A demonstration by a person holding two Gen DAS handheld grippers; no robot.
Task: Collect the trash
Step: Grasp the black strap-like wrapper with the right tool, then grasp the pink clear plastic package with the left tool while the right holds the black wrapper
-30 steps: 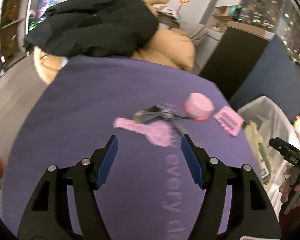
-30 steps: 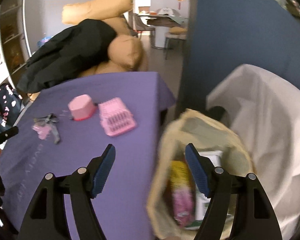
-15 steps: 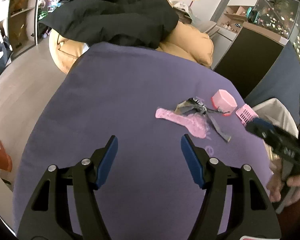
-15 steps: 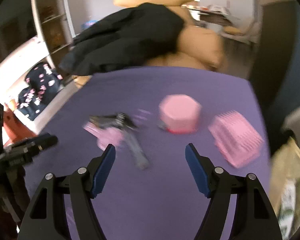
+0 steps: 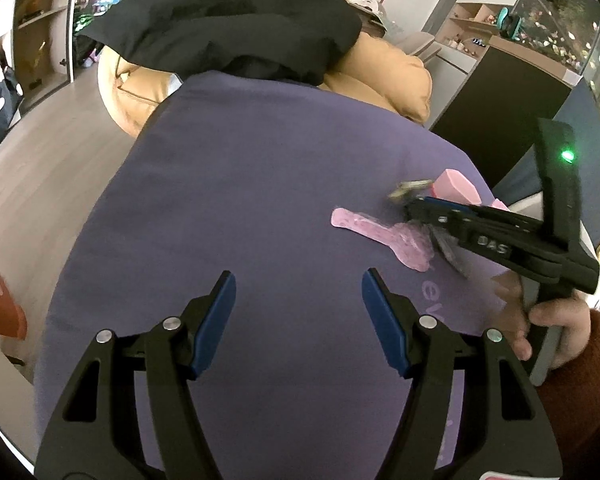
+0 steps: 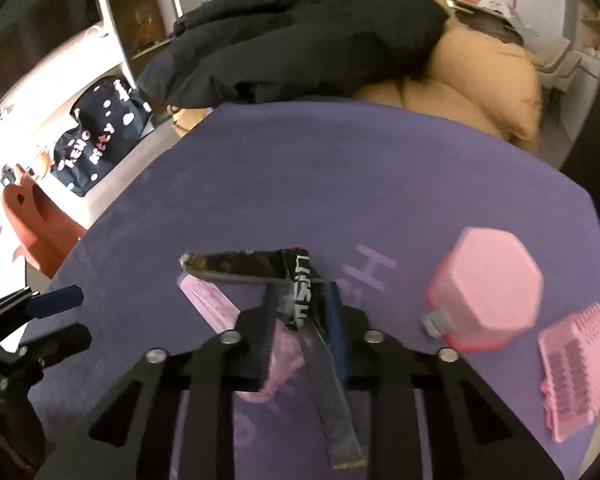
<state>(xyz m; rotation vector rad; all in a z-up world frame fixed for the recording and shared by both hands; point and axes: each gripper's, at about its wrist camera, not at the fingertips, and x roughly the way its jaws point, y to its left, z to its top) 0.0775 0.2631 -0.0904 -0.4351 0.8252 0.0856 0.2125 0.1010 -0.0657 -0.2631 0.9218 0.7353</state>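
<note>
Wrapper (image 6: 300, 300) pinched by right tool (image 6: 300, 320), clearest from its own camera.

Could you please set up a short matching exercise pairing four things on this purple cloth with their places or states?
Things:
1. dark crinkled foil wrapper
2. pink hexagonal plastic box
3. pink ribbed plastic rack
4. left tool

States:
A. open, holding nothing
B. at the cloth's right edge
C. pinched in the right tool
D. between wrapper and rack

Pairs: 1-C, 2-D, 3-B, 4-A
</note>
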